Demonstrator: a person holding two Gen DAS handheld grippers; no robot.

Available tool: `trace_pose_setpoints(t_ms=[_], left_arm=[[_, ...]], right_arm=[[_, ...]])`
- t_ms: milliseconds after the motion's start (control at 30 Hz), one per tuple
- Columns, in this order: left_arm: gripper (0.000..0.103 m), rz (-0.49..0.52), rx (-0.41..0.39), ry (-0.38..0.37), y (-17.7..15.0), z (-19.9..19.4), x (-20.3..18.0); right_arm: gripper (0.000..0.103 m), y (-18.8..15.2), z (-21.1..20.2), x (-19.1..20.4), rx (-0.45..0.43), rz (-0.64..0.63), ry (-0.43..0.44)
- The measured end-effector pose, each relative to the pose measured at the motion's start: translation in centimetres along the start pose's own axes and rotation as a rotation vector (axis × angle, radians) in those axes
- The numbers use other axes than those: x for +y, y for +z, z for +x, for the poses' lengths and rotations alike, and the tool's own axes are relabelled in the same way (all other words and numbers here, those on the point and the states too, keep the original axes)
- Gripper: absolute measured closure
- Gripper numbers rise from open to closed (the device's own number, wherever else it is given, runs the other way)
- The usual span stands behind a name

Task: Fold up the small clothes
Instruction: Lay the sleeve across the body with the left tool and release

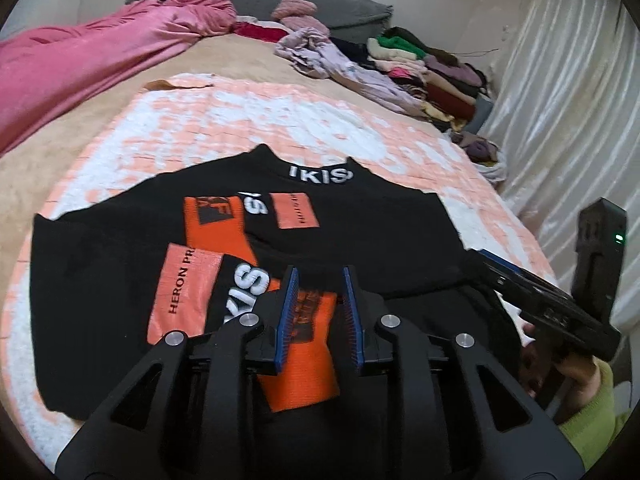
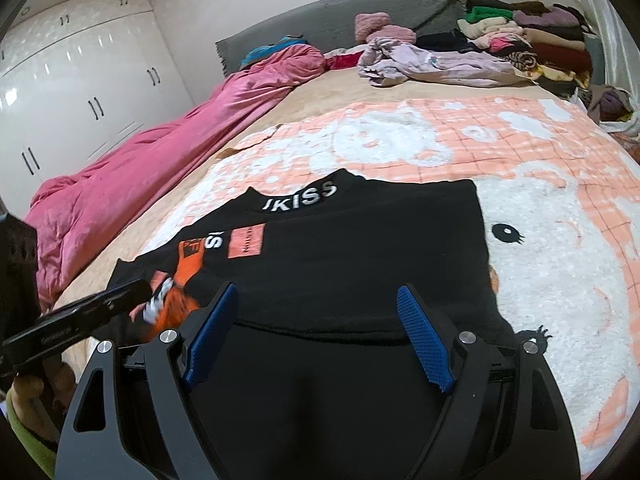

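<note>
- black top (image 1: pixel 360 232) with orange sleeves, spread flat on pink-and-white blanket (image 1: pixel 248 120) over the bed; collar toward 12 o'clock, hem toward 6 o'clock, sleeves folded in across the chest.
- soft, light knit, limp; likely to sag and crease once lifted, not fragile, not slippery on the fuzzy blanket.
- best hold judged at an edge: hem corner or side seam, pinching both layers; mid-panel pinch would bunch it.
- left gripper (image 1: pixel 320 276) just above orange sleeve (image 1: pixel 304 360) at the 6 o'clock side of the top; jaws apart, narrow gap, nothing clamped.
- right gripper (image 2: pixel 320 292) over the hem near 6 o'clock, right half of the top; jaws wide apart, holding nothing.
- contact with cloth unclear for both.
- clothes pile (image 1: pixel 432 68) at 1 o'clock, well apart.
</note>
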State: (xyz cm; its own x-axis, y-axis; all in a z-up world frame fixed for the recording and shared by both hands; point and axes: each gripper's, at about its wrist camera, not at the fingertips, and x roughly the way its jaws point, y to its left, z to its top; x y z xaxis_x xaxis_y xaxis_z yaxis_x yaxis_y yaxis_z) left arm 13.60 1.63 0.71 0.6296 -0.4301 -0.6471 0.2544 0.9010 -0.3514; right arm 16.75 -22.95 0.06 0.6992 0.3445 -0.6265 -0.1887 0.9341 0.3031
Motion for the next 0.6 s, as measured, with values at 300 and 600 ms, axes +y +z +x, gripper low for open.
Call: trace_pose_setpoints(t_ms=[300,600], left_arm=[[0.08,-0.036,-0.08,0.121,0.2,-3.0,3.1],[0.075,-0.058,-0.111,0.228,-0.1,-4.4,6.1]], right_arm=[[0.022,-1.1,2.7,4.6,0.094,-0.067,0.105],[0.023,-2.9,7.5,9.4,0.271,-0.055,0.241]])
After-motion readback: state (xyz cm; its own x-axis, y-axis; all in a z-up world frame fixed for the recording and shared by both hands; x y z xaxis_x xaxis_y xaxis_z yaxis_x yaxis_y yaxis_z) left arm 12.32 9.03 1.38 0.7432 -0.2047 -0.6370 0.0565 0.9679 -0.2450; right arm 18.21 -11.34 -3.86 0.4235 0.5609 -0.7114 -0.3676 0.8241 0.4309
